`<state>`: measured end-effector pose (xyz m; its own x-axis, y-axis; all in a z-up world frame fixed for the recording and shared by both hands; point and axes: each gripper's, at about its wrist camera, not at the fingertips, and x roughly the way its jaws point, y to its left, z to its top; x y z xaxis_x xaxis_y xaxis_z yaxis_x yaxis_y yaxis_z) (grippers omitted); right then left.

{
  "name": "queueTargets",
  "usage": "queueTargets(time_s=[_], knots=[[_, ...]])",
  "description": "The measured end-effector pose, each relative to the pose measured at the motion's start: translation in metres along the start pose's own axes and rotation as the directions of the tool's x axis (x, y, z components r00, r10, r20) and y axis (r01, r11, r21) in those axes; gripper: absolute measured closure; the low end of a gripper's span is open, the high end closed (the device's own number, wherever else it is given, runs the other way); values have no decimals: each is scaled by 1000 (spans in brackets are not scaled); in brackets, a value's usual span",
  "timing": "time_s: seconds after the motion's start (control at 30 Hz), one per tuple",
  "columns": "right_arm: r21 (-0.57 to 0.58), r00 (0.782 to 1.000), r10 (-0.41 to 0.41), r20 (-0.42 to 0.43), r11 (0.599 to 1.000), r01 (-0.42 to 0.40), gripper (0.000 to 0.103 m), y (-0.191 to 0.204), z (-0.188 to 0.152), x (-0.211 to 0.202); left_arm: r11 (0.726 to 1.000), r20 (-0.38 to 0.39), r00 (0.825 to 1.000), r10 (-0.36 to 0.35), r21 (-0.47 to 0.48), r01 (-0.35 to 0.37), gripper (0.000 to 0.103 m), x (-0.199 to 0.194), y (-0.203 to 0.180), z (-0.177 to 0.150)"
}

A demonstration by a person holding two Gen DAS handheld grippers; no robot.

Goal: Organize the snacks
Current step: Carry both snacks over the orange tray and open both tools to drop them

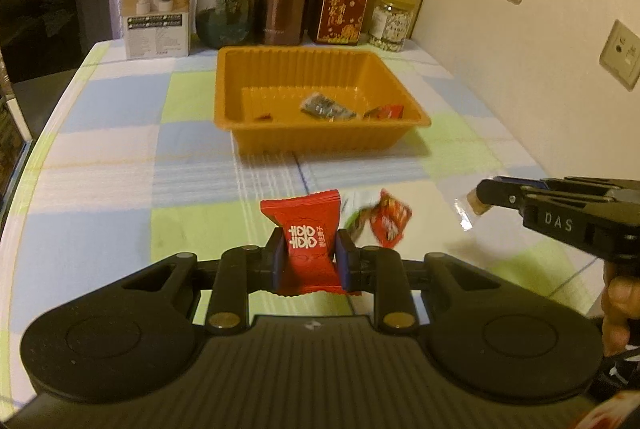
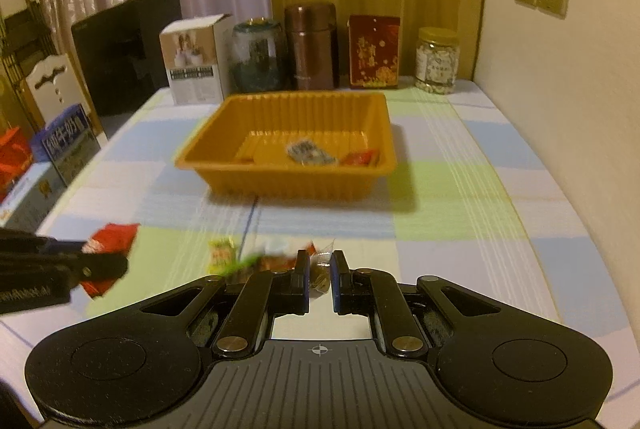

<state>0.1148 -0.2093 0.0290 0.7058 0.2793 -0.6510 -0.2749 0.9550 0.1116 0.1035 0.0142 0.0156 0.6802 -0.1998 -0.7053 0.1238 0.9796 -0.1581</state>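
Observation:
My left gripper point(image 1: 308, 253) is shut on a red candy packet point(image 1: 306, 229) with white characters, held above the table. It also shows at the left of the right wrist view point(image 2: 110, 241). My right gripper point(image 2: 320, 269) is shut on a small clear-wrapped brown candy point(image 2: 321, 271); in the left wrist view that candy point(image 1: 474, 203) sits at the gripper's tips on the right. An orange plastic tray point(image 1: 320, 139) stands ahead and holds a grey packet point(image 1: 326, 107) and a red packet point(image 1: 386, 112). Loose red and green snack packets point(image 1: 384, 221) lie on the checked tablecloth.
Along the back edge stand a white box point(image 1: 158, 11), a glass jar point(image 1: 225, 9), a brown flask point(image 1: 285, 1), a red box point(image 1: 342, 11) and a jar of snacks point(image 1: 392, 21). A dark monitor point(image 1: 52, 5) is at the left. The wall is close on the right.

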Motion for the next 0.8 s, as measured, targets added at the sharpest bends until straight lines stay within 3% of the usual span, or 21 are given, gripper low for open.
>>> queueTargets(time_s=[0.43,0.8], knots=[[39,997,74,31,996,-75,93,-19,104,56,1000,39,999,-13,9,13,80,60,14,95],[70,996,94,5,993,-94,93,-24,146,117,1000,28,1000,-15,-6,15,80,117,29,143]])
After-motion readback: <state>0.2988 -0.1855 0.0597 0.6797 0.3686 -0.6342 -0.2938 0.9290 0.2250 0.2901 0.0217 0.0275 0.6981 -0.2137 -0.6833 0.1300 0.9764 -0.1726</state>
